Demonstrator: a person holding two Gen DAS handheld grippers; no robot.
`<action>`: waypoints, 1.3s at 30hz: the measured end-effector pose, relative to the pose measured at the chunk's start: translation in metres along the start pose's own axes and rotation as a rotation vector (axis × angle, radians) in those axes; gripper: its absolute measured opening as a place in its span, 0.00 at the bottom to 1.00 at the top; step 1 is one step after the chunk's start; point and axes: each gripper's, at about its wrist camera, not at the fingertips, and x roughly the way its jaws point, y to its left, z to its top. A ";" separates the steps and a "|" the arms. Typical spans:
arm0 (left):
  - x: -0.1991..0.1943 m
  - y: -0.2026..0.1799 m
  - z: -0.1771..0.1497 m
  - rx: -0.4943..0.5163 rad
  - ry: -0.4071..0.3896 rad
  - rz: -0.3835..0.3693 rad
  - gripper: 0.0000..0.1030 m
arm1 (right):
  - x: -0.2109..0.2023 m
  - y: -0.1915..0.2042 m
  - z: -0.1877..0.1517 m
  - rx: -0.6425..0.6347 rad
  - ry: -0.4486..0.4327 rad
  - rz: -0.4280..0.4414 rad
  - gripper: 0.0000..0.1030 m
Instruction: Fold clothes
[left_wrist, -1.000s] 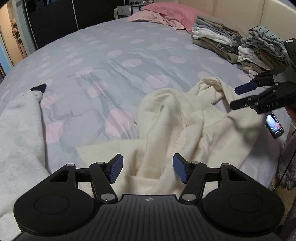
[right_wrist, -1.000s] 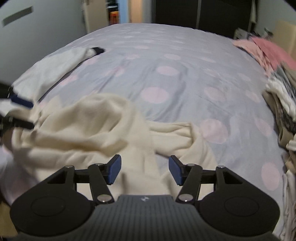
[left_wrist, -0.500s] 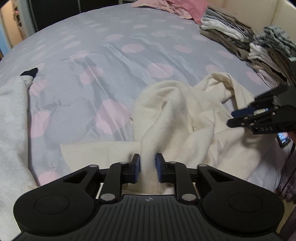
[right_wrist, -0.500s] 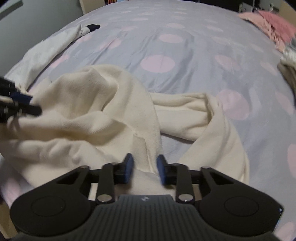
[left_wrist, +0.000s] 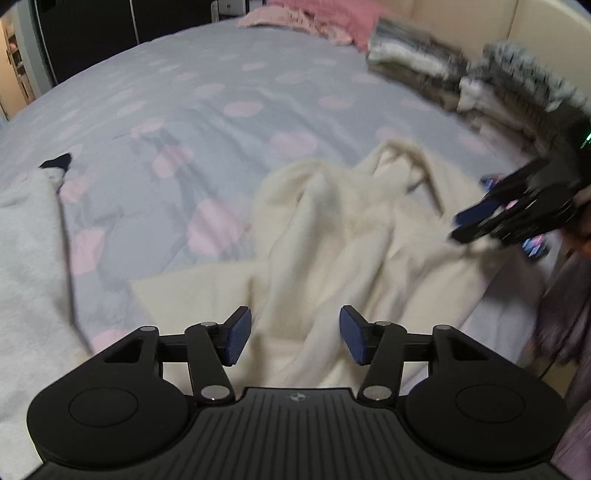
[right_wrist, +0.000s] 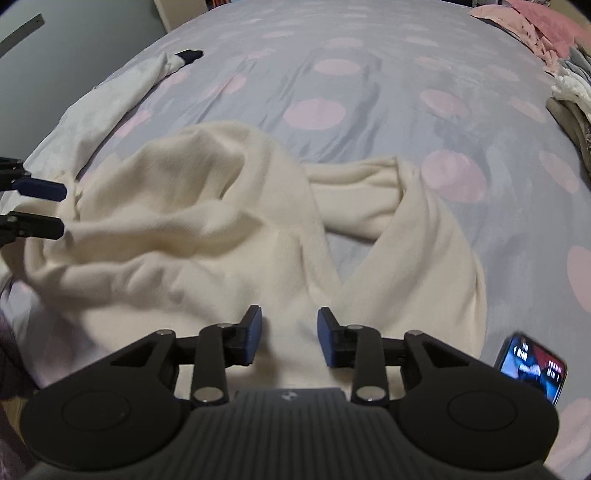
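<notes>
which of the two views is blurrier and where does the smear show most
Left wrist view: blurrier; the stacks of folded clothes at upper right and the right tongs smear into streaks, and the cream garment is soft. Right wrist view: sharper; the cream garment's knit shows, with blur mostly on the lit phone at the lower right edge. Both bend the bed like a dome.

A wide bed (left_wrist: 229, 88) fills the room, covered by a grey-lilac sheet (right_wrist: 388, 122) printed with pale pink dots and creased in soft folds. Behind its far side stands a dark wardrobe (left_wrist: 92, 33) with tall black doors. At the far left a doorway (left_wrist: 14, 66) opens onto a warmly lit space with shelves. A cream padded headboard (left_wrist: 535, 26) curves round the right corner. In the right wrist view a plain grey wall (right_wrist: 55, 59) runs along the bed's left side. The light is dim and cool.
</notes>
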 end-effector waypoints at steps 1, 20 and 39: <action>0.002 0.001 -0.004 -0.012 0.024 -0.006 0.50 | -0.001 0.002 -0.003 -0.012 0.009 0.004 0.35; -0.019 -0.018 -0.052 0.003 0.137 -0.034 0.11 | -0.012 0.016 -0.047 -0.070 0.114 -0.010 0.11; -0.014 -0.018 -0.030 0.491 0.042 -0.007 0.49 | -0.026 -0.018 -0.019 -0.128 0.038 -0.030 0.37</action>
